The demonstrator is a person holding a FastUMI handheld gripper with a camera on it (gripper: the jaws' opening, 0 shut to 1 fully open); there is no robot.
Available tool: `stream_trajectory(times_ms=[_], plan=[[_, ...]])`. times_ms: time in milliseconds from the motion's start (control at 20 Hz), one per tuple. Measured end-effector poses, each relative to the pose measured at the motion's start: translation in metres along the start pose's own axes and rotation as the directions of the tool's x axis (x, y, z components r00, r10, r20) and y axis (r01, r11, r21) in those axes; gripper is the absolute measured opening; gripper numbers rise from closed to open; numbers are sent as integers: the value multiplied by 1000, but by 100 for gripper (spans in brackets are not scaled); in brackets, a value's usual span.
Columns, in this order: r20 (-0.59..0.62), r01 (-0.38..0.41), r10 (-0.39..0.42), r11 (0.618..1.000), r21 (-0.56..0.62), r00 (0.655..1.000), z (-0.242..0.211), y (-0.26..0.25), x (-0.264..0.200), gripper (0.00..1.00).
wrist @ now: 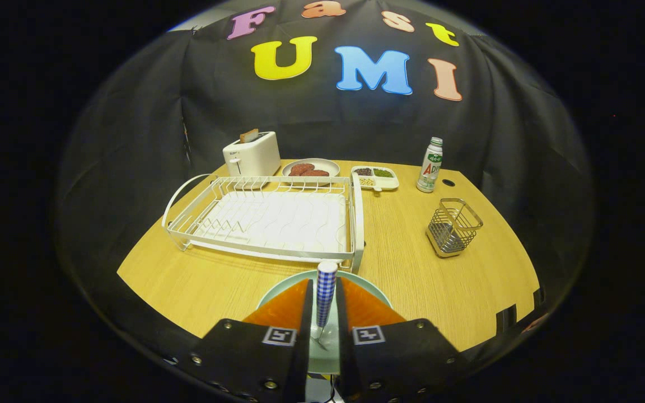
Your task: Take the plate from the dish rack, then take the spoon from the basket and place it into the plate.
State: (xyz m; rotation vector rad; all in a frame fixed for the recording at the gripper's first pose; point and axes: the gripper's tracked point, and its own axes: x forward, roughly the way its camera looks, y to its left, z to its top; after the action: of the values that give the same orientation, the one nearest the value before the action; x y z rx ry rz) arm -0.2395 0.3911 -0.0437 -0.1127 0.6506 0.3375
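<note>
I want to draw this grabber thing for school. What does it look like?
The gripper has two wedge-shaped jaws that taper toward their tips. Each sits on a chunky black block with small round screws along the edge. On top of each block is a square black-and-white patterned marker, one per side. A thin cable shows low down between the blocks.

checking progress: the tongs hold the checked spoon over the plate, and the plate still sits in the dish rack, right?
Not quite. The gripper view shows the plate on the table in front of the empty dish rack. The tongs do grip the checked spoon over it.
</note>
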Motion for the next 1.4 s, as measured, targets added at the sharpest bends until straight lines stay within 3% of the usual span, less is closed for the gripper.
stream_trajectory(times_ms=[150, 600, 900, 1100, 1400], plan=[[5, 2, -2, 1000, 6, 1000, 5, -3, 1, 33], [35, 3, -3, 1000, 11, 999, 19, -6, -2, 33], [161, 8, -4, 1000, -25, 987, 74, -7, -22, 33], [309, 14, -10, 1000, -10, 951, 138, -12, -51, 33], [507, 41, -36, 999, 1, 861, 222, -25, -100, 33]])
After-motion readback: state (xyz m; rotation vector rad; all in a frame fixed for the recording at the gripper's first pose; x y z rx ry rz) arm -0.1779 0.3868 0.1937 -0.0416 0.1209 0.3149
